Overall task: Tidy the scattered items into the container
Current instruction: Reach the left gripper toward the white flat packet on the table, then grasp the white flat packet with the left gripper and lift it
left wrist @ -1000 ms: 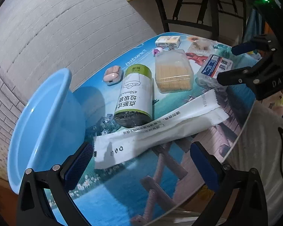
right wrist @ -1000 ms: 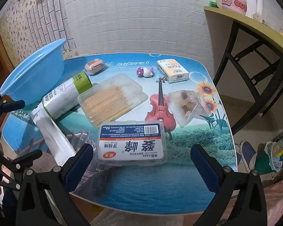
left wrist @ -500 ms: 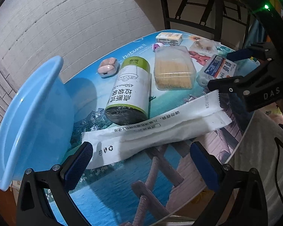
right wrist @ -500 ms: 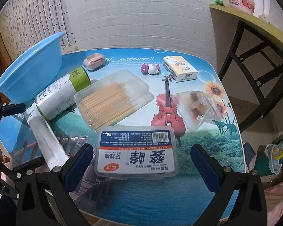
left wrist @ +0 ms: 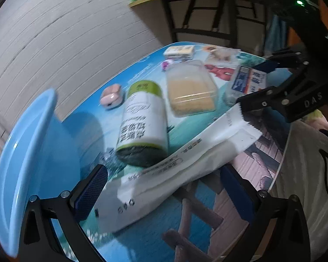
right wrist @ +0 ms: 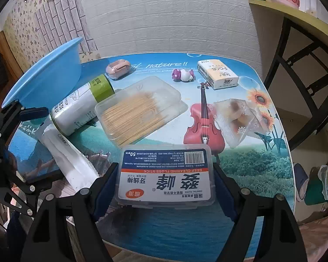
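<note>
The blue plastic basin (right wrist: 46, 80) sits at the table's far left, its rim overhanging the edge. Just beside it the left gripper (left wrist: 164, 194) is spread wide, its pads either side of a long white sachet (left wrist: 181, 168) without pressing it. A green-capped white roll (right wrist: 81, 107) lies on its side against the sachet's far edge, crowding that pickup. Next comes the clear toothpick box (right wrist: 140, 111), then the dental floss stick box (right wrist: 166, 179) near the front edge, between the right gripper's (right wrist: 165, 185) closing jaws, pads at its sides. Behind lie a pink case (right wrist: 118, 68), a small toy (right wrist: 183, 75) and a tissue pack (right wrist: 217, 76); a clear wrapped packet (right wrist: 240, 120) lies near the right edge. The table (right wrist: 185, 235) is bare along the front.
</note>
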Demonstrator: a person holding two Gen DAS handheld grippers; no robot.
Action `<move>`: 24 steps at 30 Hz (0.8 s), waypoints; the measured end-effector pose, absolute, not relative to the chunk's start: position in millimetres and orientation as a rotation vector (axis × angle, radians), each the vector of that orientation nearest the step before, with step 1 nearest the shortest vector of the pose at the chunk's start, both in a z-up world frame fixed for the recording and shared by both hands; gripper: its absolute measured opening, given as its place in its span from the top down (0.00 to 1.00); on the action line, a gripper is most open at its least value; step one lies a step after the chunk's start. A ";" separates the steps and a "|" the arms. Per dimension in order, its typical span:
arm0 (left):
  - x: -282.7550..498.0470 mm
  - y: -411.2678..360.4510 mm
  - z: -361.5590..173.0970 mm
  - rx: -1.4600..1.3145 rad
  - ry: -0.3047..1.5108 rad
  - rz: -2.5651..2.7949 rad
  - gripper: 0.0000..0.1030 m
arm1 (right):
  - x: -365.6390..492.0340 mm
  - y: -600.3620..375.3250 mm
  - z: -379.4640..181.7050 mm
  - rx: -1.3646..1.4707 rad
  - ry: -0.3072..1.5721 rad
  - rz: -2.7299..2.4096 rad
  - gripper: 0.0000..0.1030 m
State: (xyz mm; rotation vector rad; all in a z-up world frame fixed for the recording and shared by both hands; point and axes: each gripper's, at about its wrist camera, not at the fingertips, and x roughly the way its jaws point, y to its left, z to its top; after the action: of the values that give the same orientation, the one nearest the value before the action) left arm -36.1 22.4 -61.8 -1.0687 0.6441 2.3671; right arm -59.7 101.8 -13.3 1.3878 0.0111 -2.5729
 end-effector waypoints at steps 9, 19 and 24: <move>-52.6 5.5 -70.6 -1.142 0.396 2.180 0.00 | -60.6 107.5 -20.9 1.384 -0.013 -2.573 0.20; -52.3 1.7 -64.8 -1.143 0.383 2.209 0.38 | -61.0 107.1 -22.5 1.385 -0.006 -2.571 0.20; -51.4 -3.1 -61.1 -1.173 0.369 2.231 0.60 | -58.3 108.4 -21.8 1.383 -0.005 -2.575 0.20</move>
State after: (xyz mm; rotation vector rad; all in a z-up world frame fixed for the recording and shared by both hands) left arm -51.4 -3.1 -61.1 -1.1731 0.3685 2.2308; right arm -58.3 108.4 -21.8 1.3834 -0.0054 -2.5749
